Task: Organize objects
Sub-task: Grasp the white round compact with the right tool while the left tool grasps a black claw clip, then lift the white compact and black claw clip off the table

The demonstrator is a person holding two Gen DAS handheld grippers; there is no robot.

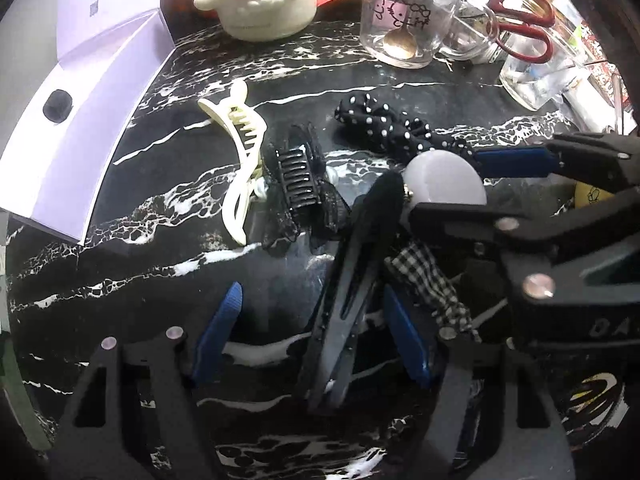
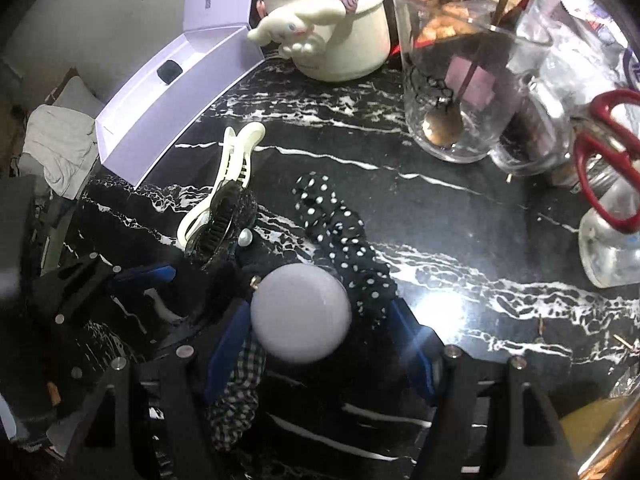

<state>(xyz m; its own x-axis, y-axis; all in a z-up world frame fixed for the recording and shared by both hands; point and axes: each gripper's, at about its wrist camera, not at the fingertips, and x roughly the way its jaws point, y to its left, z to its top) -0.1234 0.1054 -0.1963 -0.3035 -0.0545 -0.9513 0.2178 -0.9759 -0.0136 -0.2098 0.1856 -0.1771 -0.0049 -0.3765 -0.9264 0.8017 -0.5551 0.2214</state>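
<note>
Hair accessories lie on a black marble table [image 1: 304, 64]. My left gripper [image 1: 316, 332] is open around a long black hair clip [image 1: 344, 304]. My right gripper [image 2: 320, 340] is open around a hair piece with a white round disc [image 2: 301, 313] and a checked ribbon [image 2: 240, 392]; the disc [image 1: 444, 180] and the right gripper's fingers [image 1: 508, 162] also show in the left wrist view. A cream claw clip [image 1: 244, 160], a black lace claw clip [image 1: 300, 188] and a polka-dot scrunchie [image 1: 384, 124] lie beyond. An open lilac box [image 1: 80, 128] stands at the left.
A white character jar [image 1: 264, 4], a glass mug with a spoon [image 1: 404, 16] and glass jars holding red scissors [image 1: 520, 28] stand at the back. In the right wrist view the mug [image 2: 460, 80] and the scissors [image 2: 604, 160] are to the right.
</note>
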